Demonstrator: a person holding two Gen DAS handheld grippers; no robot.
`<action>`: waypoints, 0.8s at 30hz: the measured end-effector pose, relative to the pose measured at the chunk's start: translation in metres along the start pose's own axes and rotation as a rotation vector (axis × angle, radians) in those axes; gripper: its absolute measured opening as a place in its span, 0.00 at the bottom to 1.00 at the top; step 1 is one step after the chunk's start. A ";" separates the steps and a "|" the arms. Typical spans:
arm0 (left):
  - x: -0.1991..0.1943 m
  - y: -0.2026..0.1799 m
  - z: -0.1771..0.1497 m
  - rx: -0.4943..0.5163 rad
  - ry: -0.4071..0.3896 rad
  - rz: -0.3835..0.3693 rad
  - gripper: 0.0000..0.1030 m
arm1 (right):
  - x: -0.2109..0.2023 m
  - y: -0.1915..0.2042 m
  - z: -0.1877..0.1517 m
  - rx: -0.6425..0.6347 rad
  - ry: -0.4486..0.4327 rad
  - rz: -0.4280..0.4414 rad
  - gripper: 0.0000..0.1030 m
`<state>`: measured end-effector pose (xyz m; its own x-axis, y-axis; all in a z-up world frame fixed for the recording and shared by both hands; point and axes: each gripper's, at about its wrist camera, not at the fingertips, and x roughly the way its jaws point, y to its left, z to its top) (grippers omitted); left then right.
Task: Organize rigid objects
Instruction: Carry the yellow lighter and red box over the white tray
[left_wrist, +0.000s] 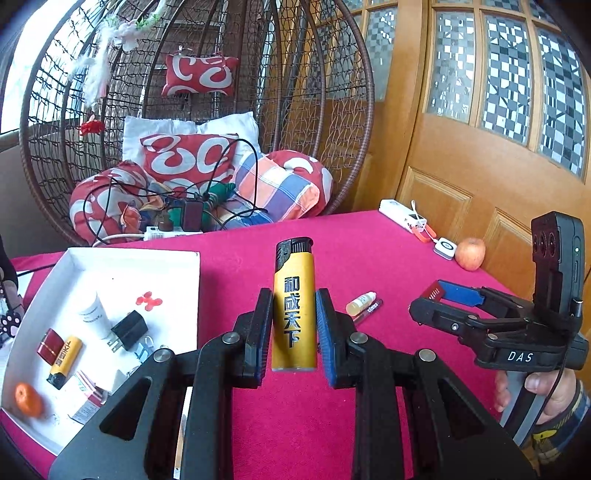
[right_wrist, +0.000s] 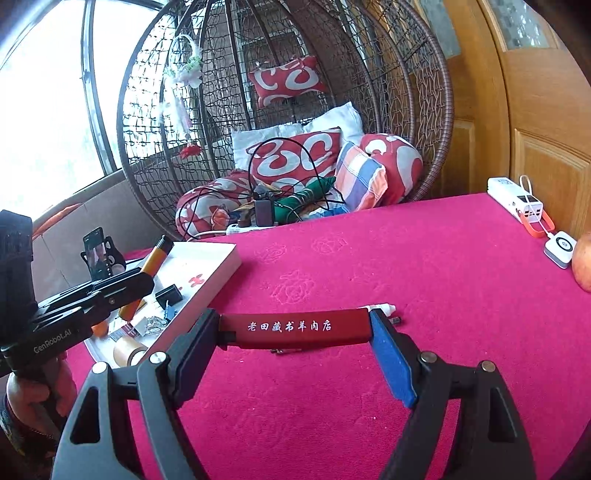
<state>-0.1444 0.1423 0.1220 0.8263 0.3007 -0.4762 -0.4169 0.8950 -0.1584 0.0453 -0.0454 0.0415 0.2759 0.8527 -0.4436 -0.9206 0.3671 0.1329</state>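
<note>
My left gripper (left_wrist: 293, 314) is shut on a yellow lighter (left_wrist: 294, 295) with a black cap, held upright above the pink tablecloth. My right gripper (right_wrist: 295, 328) is shut on a red lighter (right_wrist: 295, 328) with white writing, held crosswise by its ends. The right gripper also shows in the left wrist view (left_wrist: 439, 299), to the right. The left gripper shows in the right wrist view (right_wrist: 122, 284), over the tray. The white tray (left_wrist: 184, 258) at the left holds a white tube (left_wrist: 94, 314), a black plug (left_wrist: 129, 329), a second yellow lighter (left_wrist: 66, 358), a red lighter (left_wrist: 51, 346) and an orange (left_wrist: 27, 399).
A small dropper bottle (left_wrist: 362, 302) and a pen (left_wrist: 369, 312) lie on the cloth between the grippers. A white power bank (left_wrist: 402, 216), a small white device (left_wrist: 445, 248) and an apple (left_wrist: 470, 254) lie at the table's right edge. A wicker hanging chair with cushions stands behind.
</note>
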 end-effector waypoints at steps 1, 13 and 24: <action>-0.002 0.003 0.000 -0.007 -0.005 0.002 0.22 | 0.001 0.003 0.001 -0.004 0.004 0.006 0.79; -0.025 0.036 0.001 -0.087 -0.060 0.042 0.22 | 0.007 0.031 0.011 -0.048 0.012 0.054 0.79; -0.039 0.060 -0.002 -0.140 -0.093 0.068 0.22 | 0.017 0.066 0.023 -0.133 0.014 0.091 0.79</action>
<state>-0.2024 0.1838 0.1296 0.8233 0.3934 -0.4091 -0.5160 0.8191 -0.2506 -0.0041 0.0014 0.0635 0.1866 0.8746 -0.4475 -0.9703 0.2353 0.0553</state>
